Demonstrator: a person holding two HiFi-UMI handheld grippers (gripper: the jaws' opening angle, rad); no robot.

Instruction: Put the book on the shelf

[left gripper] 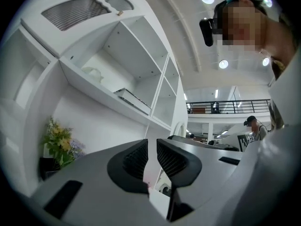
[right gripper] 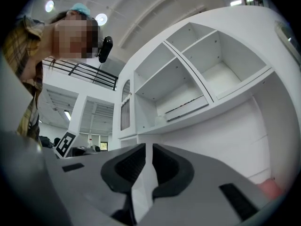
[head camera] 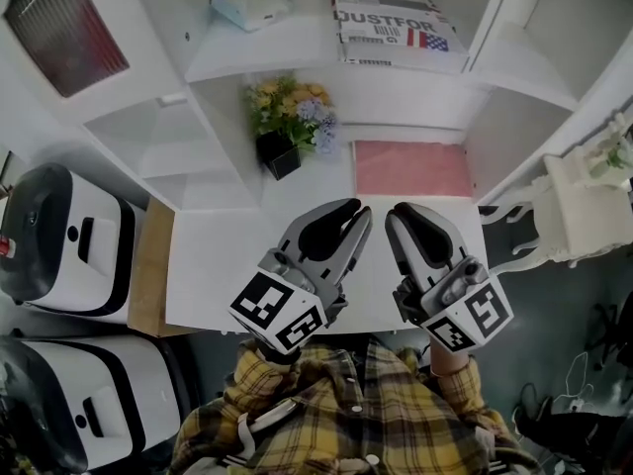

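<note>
The pink book [head camera: 413, 168] lies flat on the desk [head camera: 227, 255] below the shelf [head camera: 277, 49], long axis left to right, just ahead of the right tongs [head camera: 398, 214] and farther from the left tongs [head camera: 360, 210]; both are empty, jaws nearly together.

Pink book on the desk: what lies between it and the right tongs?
Nothing; bare white desktop separates right tongs from pink book, head view.

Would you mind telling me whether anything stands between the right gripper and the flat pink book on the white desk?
Nothing visible does: only bare white desk lies between the right gripper and the flat pink book.
</note>
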